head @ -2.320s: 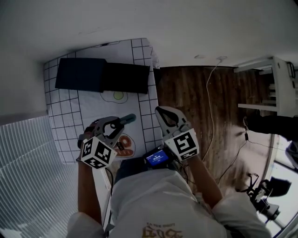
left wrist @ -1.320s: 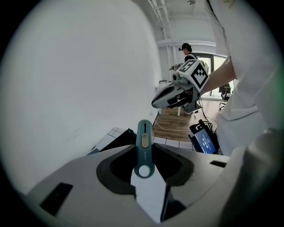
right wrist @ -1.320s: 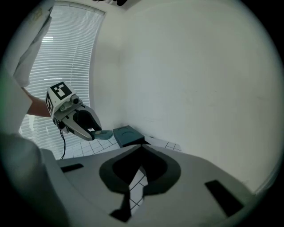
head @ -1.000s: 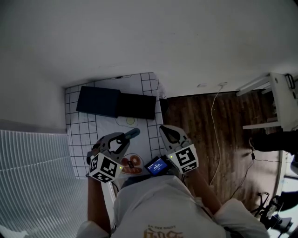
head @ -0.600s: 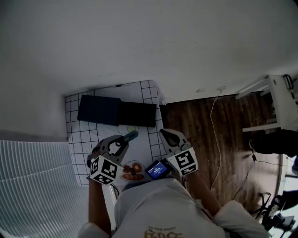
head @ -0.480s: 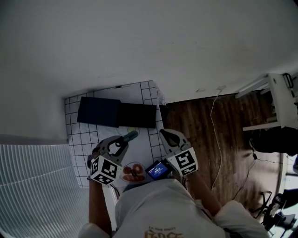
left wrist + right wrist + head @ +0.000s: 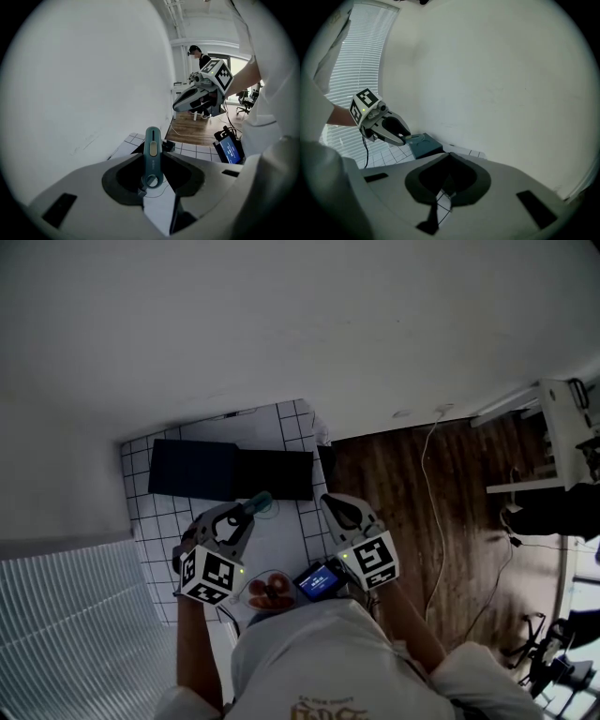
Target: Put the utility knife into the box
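My left gripper (image 7: pixel 242 515) is shut on a teal utility knife (image 7: pixel 259 502), which sticks out past the jaws above the grid-patterned tablecloth (image 7: pixel 150 517). In the left gripper view the knife (image 7: pixel 152 147) stands upright between the pads, its ring end low. The dark box (image 7: pixel 192 468) lies at the table's far side with its dark lid (image 7: pixel 274 474) beside it; the knife tip is just short of them. My right gripper (image 7: pixel 336 509) hovers at the table's right edge, shut and holding nothing. From the right gripper view the box (image 7: pixel 424 144) sits just beyond the left gripper (image 7: pixel 401 136).
Wooden floor (image 7: pixel 403 484) with a white cable (image 7: pixel 427 474) lies right of the table. A small lit screen (image 7: pixel 317 580) hangs at the person's chest. White blinds (image 7: pixel 66 615) are at the left, a white shelf (image 7: pixel 562 427) at far right. A person (image 7: pixel 201 56) stands in the background.
The left gripper has carried the knife farther across the table, so its tip is closer to the box and lid. The right gripper has stayed at the table's edge.
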`<action>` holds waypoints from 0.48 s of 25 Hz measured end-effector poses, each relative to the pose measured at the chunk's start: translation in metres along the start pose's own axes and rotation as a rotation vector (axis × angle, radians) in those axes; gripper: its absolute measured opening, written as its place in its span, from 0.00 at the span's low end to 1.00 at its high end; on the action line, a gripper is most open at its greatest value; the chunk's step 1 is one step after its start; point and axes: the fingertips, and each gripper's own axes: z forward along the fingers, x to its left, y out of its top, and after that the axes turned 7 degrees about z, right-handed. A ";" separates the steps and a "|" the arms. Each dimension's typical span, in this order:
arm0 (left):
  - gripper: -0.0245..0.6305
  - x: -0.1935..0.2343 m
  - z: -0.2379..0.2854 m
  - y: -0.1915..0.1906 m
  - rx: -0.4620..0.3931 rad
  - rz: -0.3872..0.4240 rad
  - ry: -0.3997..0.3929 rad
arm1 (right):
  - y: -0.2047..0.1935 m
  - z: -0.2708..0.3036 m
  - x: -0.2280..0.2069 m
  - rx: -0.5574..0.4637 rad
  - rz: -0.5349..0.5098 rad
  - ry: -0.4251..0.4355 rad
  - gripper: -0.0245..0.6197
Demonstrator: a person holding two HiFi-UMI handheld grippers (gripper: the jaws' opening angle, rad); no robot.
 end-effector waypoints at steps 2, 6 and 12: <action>0.24 0.005 0.005 0.000 -0.003 0.000 -0.002 | -0.001 0.004 -0.004 0.006 0.002 -0.007 0.05; 0.24 0.015 0.016 -0.002 -0.005 -0.001 -0.010 | -0.002 0.013 -0.011 0.019 0.005 -0.017 0.05; 0.24 0.022 0.038 -0.006 0.004 0.009 -0.050 | -0.009 0.027 -0.020 0.043 0.021 -0.032 0.05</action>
